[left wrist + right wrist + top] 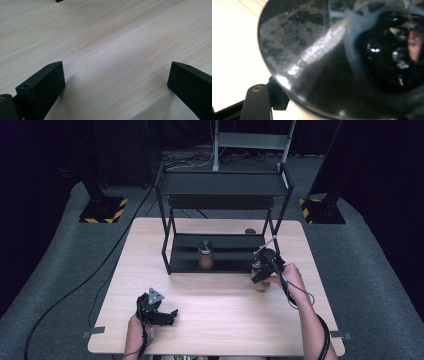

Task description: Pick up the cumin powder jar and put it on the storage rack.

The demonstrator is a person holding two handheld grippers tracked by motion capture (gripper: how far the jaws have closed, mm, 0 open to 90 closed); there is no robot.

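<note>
Dark curtained room, grey carpet, light wood bench [215,320] with a black two-tier rack [220,220] at the back. Right hand-held gripper [264,267] is on a jar [261,282] with a dark lid [332,62], standing on the bench just in front of the rack's right end; the right gripper view has the lid close up with one jaw beside its rim, so it looks clamped on the jar. A second jar [205,255] already sits on the lower shelf. Left hand-held gripper [162,315] idles wide apart over bare wood, near edge. Step in hand, my read: grasp made, jar to go on the rack. Next: lift clear, keep it upright, set it down beside the other jar without clipping the right post
</note>
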